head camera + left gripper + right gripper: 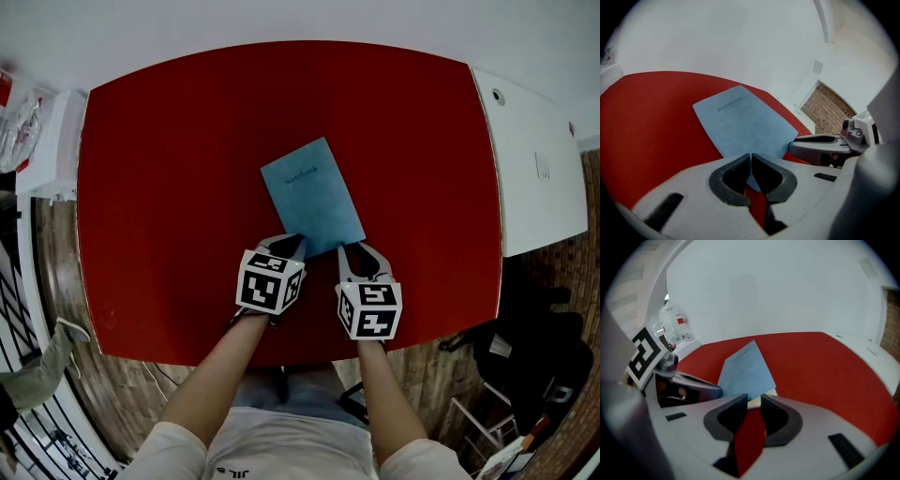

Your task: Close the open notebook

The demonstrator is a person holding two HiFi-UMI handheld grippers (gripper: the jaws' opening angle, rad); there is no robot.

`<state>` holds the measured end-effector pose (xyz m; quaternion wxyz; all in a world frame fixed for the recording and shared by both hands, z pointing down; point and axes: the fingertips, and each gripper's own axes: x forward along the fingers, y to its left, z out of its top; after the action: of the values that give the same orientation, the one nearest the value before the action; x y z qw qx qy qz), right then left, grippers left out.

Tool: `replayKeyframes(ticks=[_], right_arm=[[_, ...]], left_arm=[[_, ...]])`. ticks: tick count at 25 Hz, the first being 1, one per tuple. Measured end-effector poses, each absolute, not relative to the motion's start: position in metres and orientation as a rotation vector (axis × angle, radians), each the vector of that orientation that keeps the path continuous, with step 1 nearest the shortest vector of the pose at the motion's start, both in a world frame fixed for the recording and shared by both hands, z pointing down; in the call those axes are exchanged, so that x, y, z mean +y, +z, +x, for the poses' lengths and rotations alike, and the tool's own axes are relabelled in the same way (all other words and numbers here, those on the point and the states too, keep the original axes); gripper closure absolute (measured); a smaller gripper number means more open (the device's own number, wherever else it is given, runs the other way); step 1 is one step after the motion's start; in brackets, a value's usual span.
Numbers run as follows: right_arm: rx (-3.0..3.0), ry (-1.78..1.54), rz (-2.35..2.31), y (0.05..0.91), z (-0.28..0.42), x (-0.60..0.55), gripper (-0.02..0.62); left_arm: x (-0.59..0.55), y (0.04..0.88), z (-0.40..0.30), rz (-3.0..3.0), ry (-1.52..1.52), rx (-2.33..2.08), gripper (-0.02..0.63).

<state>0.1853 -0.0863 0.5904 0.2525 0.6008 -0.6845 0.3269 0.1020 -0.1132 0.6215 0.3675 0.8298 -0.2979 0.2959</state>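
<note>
A blue notebook (311,197) lies flat on the red table (169,169) with its cover down and the printed title facing up. In the left gripper view the notebook (740,124) fills the middle, and my left gripper (750,157) is shut, jaws touching, right over its near corner. From above, the left gripper (295,242) sits at the near left corner. My right gripper (350,248) is at the near edge, a little to the right. The right gripper (753,401) stands slightly open, with red table and the cream page edge of the notebook (746,369) showing in the narrow gap.
A white counter (534,169) adjoins the table's right side. A clear plastic bottle (675,326) stands on a white surface at the far left. A dark bag (534,356) and a stool are on the floor at the right.
</note>
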Motion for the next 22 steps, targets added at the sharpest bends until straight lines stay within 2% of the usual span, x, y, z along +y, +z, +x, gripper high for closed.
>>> replayKeyframes(ticks=[9,14,22], right_arm=[[-1.889,0.768,1.616,0.596,0.198,-0.092,0.529],[-1.848,0.720,1.578,0.614,0.193,-0.103,0.589],[-1.819,0.715,1.579,0.616,0.188,-0.103,0.589]], left_arm=[[-0.113,0.625,0.104,2.161,0.839,-0.781,0.584],[-0.113,0.624,0.105,2.154,0.833,-0.786,0.584],[-0.112,0.623,0.102,2.142,0.797,-0.812,0.584]])
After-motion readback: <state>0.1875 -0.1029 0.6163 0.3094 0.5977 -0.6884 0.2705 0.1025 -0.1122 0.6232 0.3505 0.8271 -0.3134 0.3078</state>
